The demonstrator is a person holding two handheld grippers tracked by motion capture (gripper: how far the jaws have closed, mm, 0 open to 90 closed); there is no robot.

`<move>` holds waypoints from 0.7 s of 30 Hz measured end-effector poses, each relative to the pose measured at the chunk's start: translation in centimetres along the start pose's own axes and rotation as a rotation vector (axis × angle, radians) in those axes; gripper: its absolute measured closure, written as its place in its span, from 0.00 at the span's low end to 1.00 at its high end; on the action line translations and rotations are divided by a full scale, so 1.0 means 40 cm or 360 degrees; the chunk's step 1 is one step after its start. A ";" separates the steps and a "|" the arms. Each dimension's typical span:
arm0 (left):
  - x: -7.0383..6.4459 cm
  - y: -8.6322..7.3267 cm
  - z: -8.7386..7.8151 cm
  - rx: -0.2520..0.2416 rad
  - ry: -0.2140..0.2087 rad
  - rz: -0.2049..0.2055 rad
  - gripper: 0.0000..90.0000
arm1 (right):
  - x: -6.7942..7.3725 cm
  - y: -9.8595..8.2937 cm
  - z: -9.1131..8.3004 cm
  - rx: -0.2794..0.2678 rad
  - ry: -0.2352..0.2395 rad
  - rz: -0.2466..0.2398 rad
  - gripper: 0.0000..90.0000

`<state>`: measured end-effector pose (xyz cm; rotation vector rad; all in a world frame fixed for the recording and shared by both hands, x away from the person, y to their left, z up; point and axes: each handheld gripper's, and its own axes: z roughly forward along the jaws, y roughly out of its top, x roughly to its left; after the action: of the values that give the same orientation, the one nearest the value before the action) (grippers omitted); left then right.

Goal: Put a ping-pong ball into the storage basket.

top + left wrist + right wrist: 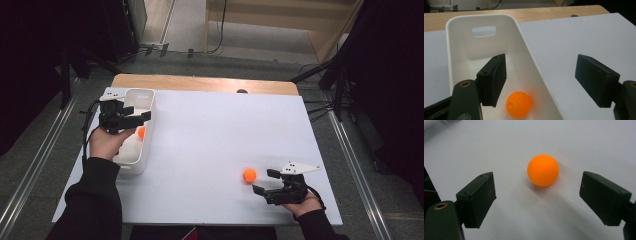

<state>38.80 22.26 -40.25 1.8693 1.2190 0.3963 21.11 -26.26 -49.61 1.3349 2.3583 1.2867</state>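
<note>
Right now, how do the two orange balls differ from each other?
The ball in the bin lies inside the white bin, under the open left gripper; the ball on the table rests on the bare white table, just ahead of the open right gripper. The ball in the bin shows a small hole or dimple; the ball on the table looks smooth. Both are orange, round and ungripped.

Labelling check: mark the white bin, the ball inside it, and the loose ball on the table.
white bin [482,31], left gripper view, far end wall
ball in bin [519,104], left gripper view, centre
loose ball [543,170], right gripper view, centre
</note>
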 end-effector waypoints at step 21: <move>-0.055 0.022 -0.011 -0.0016 -0.0327 0.0103 0.28 | 0.007 -0.001 -0.009 -0.0009 -0.0005 -0.0004 0.13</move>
<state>37.99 20.41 -38.91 1.8934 1.0194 0.2375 20.72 -26.26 -49.35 1.3312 2.3516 1.2885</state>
